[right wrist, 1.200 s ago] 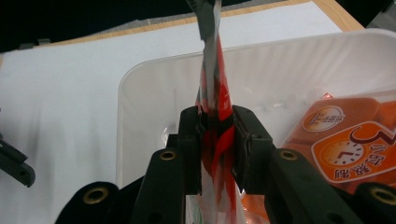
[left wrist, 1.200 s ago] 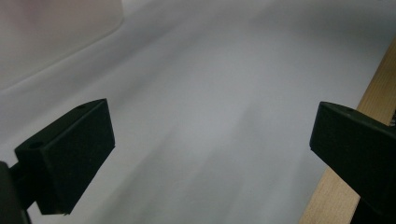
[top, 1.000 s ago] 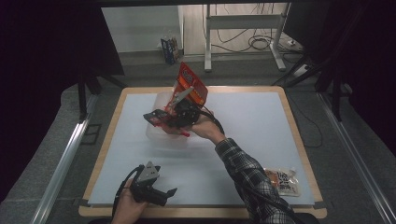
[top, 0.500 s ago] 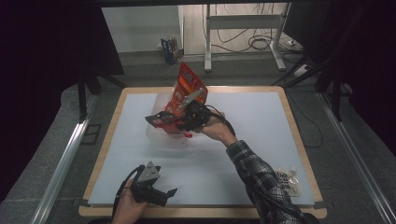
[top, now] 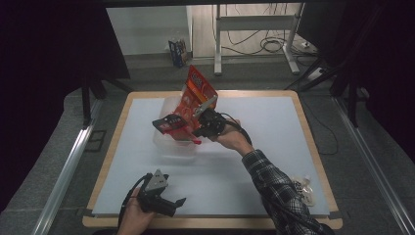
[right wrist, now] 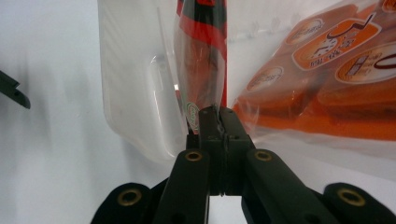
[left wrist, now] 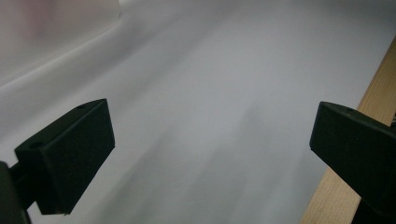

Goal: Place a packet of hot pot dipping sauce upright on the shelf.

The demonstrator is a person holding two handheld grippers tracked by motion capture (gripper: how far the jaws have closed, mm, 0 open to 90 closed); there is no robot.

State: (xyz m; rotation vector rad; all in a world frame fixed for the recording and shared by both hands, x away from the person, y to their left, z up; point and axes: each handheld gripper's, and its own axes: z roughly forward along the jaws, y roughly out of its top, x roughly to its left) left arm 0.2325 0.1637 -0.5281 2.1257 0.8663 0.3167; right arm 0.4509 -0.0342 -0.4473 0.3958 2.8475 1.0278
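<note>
I noted my right gripper (right wrist: 218, 116) pinching the red snack bag (top: 195, 93) by its edge, upright over the clear tray (top: 169, 147) near the tabletop's far edge for lowering in, while my left gripper (top: 166, 203) rested spread at the near edge.

No lettering on the red snack packet (right wrist: 201, 60) or orange packet (right wrist: 327, 79) is sharp enough to read

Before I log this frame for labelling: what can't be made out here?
- Print on the red snack bag: too small in the high view, blurred in the right gripper view.
- What lies in the clear container: hidden by the bag and the right gripper.
- Contents of the small packet at the table's near right corner: too small, and partly behind the sleeve.
- Left gripper surroundings: blurred.
</note>
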